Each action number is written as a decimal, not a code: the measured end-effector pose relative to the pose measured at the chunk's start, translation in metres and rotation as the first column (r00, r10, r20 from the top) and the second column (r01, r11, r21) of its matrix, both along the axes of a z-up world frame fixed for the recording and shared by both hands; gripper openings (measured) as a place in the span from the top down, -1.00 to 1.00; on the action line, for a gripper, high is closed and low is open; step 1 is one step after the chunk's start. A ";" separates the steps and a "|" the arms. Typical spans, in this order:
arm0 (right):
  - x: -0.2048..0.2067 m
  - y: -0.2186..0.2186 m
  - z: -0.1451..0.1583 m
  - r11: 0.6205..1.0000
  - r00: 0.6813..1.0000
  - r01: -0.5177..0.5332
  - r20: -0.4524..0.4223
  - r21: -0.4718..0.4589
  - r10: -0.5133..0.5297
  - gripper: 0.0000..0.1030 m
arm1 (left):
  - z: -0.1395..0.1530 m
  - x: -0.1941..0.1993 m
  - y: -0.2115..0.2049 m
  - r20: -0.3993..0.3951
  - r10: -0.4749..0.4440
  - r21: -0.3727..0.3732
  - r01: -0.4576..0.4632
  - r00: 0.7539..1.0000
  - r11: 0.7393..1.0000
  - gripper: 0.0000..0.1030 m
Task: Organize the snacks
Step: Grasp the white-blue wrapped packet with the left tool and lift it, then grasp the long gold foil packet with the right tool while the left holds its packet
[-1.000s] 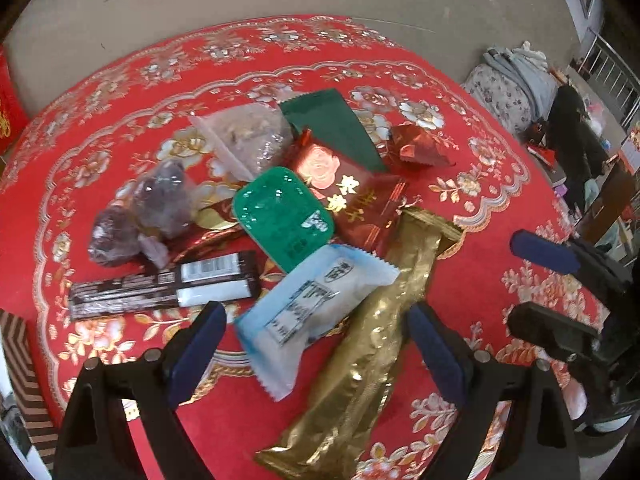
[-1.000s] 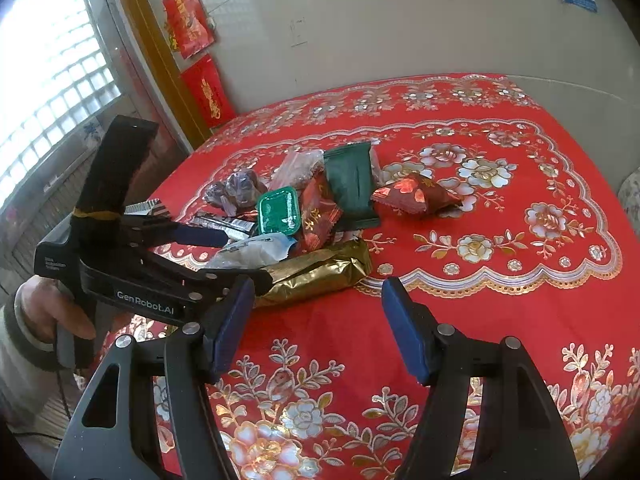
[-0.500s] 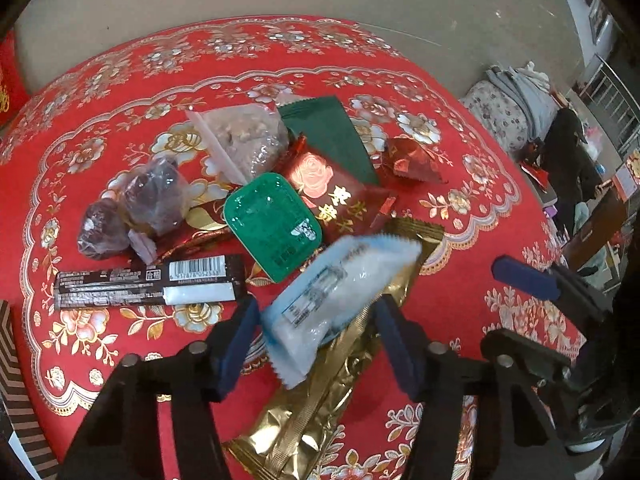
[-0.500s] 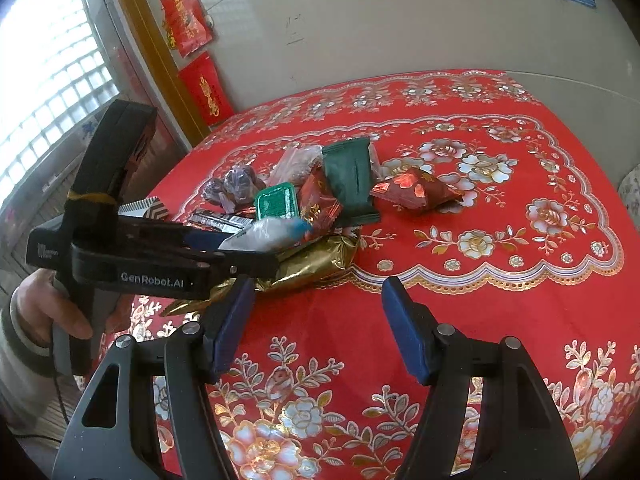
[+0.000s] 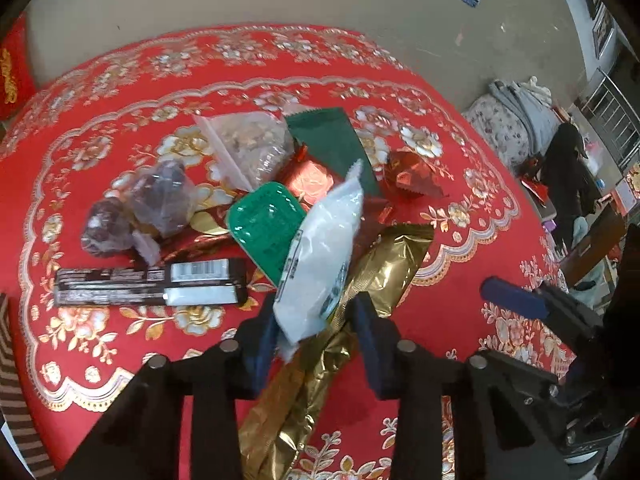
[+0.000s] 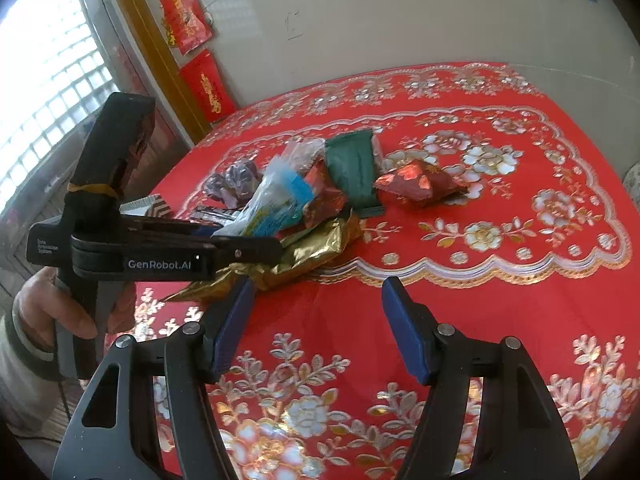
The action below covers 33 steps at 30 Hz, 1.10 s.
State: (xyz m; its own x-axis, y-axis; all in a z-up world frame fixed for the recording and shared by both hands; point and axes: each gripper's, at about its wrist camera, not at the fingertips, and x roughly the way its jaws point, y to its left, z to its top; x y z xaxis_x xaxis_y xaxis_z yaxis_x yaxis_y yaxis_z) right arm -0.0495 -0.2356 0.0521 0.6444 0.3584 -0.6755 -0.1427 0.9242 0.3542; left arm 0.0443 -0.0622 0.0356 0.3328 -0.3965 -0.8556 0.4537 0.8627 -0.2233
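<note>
My left gripper (image 5: pixel 316 332) is shut on a pale blue-white snack packet (image 5: pixel 322 256) and holds it tilted up above the pile; the packet also shows in the right wrist view (image 6: pixel 272 204). Under it lie a long gold foil packet (image 5: pixel 340 340), a green tray pack (image 5: pixel 266 224), a black bar (image 5: pixel 148 282), a dark green packet (image 5: pixel 332 140), red foil packets (image 5: pixel 412 176), a clear bag of nuts (image 5: pixel 252 148) and purple wrapped sweets (image 5: pixel 140 208). My right gripper (image 6: pixel 320 320) is open and empty, low over the cloth to the right of the pile.
A red floral tablecloth (image 6: pixel 500 280) covers the round table. A striped box (image 5: pixel 12 380) sits at the left edge. A beige wall (image 6: pixel 360 20) with red hangings stands behind. Bedding and furniture (image 5: pixel 520 120) lie beyond the table's right side.
My left gripper closed on the pale packet and lifted it off the pile, tilting it upright. The gold packet shifted slightly. The right gripper stayed in place, open.
</note>
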 end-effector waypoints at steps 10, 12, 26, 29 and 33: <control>0.005 0.027 -0.004 0.997 0.997 -0.067 -0.025 0.045 0.068 -0.30 | 0.002 -0.003 0.017 -0.018 0.038 -0.041 -0.039 0.999 0.998 0.22; 0.004 0.028 -0.004 0.997 0.997 -0.066 -0.023 0.035 0.067 -0.30 | 0.005 -0.003 0.016 0.009 0.057 -0.014 -0.057 0.998 0.998 -0.10; 0.005 0.026 -0.008 0.996 0.997 -0.072 -0.035 0.051 0.074 -0.30 | -0.003 0.003 -0.002 0.075 0.047 0.086 -0.054 0.996 0.995 0.19; 0.008 0.035 -0.011 0.993 0.994 -0.099 -0.049 0.059 0.102 -0.30 | -0.001 -0.001 0.004 0.082 0.061 0.074 -0.067 0.995 0.995 0.35; 0.016 0.050 -0.017 0.992 0.989 -0.113 -0.088 0.053 0.118 -0.30 | 0.004 -0.005 0.023 0.116 0.111 0.062 -0.119 0.987 0.991 0.35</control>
State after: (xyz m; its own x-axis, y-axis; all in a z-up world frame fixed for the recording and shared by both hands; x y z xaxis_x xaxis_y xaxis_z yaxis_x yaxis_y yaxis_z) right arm -0.0337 -0.1852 0.0354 0.5338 0.4603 -0.7093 -0.2130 0.8850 0.4140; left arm 0.0393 -0.0389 0.0400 0.4682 -0.2920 -0.8340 0.3695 0.9221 -0.1154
